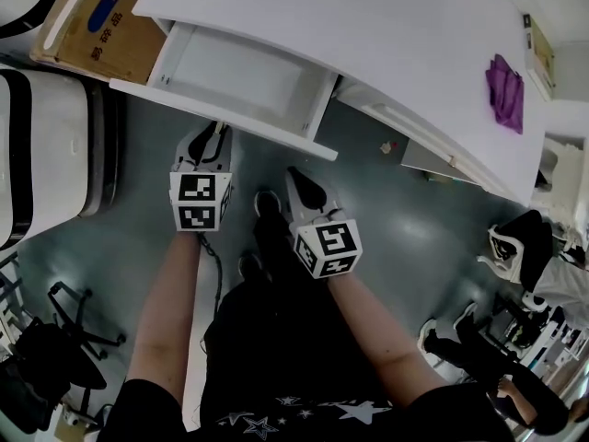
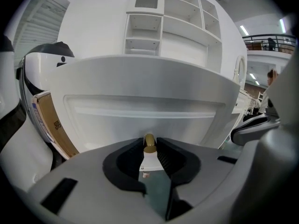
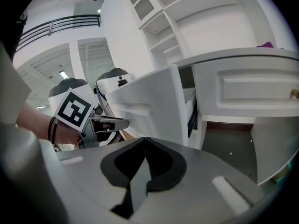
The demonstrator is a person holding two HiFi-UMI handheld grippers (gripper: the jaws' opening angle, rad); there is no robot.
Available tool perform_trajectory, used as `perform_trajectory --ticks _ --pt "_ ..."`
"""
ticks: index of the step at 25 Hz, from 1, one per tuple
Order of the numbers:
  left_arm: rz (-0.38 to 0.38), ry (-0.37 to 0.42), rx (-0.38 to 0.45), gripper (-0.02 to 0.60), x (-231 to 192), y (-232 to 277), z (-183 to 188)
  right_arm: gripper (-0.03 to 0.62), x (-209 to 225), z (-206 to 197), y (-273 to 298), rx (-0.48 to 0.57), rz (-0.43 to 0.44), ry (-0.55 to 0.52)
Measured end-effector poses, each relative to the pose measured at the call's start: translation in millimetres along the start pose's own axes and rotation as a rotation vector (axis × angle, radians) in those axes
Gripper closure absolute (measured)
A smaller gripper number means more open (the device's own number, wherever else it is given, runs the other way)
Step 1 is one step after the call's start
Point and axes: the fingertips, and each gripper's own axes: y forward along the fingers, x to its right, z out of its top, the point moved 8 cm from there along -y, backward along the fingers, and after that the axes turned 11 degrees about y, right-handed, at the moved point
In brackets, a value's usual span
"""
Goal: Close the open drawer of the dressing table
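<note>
Cardboard box (image 1: 120,35): I see it off to the left of my left jaws, leaning beside the drawer's outer end.
Left forearm (image 1: 170,302): stretched forward and bare, with the wrist straight.
Left gripper (image 1: 214,136): tilted down toward the front panel, its marker cube facing up at me.
Left jaws: partly closed with the brass knob (image 2: 149,143) between their tips. From the left gripper view both tips look to be touching it, though the wide-angle view makes that hard to be sure of.
Drawer (image 1: 244,67): pulled well out of the dressing table (image 1: 368,26), with nothing visible inside. Its front panel sits directly ahead of my left jaws and fills that view.
Right gripper (image 1: 299,180): set a little behind the left one and angled down. The drawer's right corner is ahead of its jaws and to their left.
Right jaws: tips together, nothing between them.
Right forearm (image 1: 382,325): reaching forward and angled inward toward the left gripper.
Purple cloth (image 1: 504,90): on the table top, well off to the right of my right jaws.
</note>
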Motion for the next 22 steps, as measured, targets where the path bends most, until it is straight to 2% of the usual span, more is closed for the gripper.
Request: perform_trajectory --ticks 11,16,22 --pt "0.007 0.002 -0.029 0.489 -9 33 29 0.589 26 29 21 -0.012 0.027 0.005" --pt "-0.006 -0.013 -0.030 0.490 -12 45 37 0.589 36 38 28 -0.013 0.028 0.000" --pt "-0.005 0.005 -0.032 0.491 -16 63 49 0.589 48 43 35 -0.003 0.013 0.016"
